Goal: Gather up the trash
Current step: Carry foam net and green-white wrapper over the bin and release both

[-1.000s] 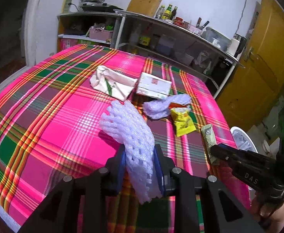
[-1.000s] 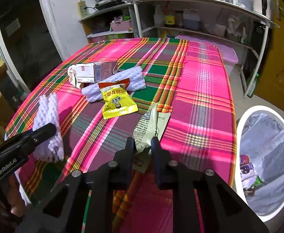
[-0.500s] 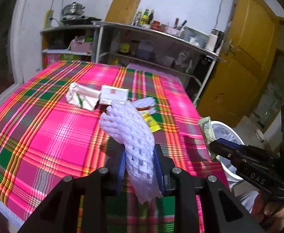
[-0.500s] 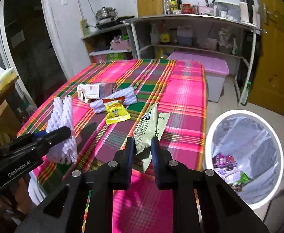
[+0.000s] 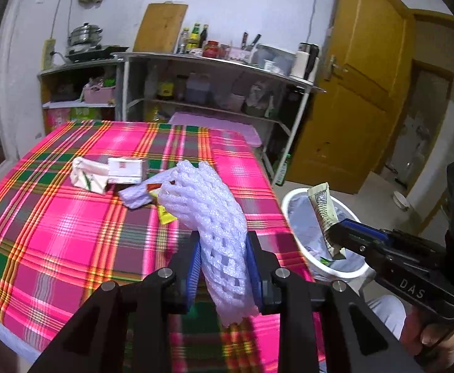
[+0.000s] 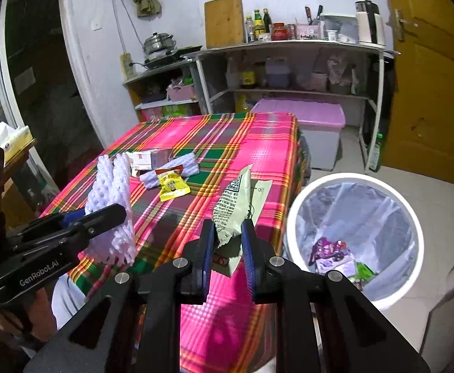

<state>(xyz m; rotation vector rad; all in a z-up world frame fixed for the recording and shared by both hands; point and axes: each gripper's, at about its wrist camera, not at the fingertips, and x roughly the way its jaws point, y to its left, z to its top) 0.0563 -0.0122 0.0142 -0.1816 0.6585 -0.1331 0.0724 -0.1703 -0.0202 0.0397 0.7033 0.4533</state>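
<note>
Compared with a second ago, both grippers are seen raised and carried off the table toward the white bin, which is now far larger in the right wrist view and has newly appeared in the left wrist view at 3 o'clock. The trash left on the cloth, namely the yellow packet, a second foam sleeve and the cartons, is unchanged in place. The left gripper is clamped on the white foam net, which rises from its jaws toward 12 o'clock. The right gripper is clamped on the pale green wrapper, standing up from the jaws toward 12 o'clock, with the bin at 3 o'clock.
</note>
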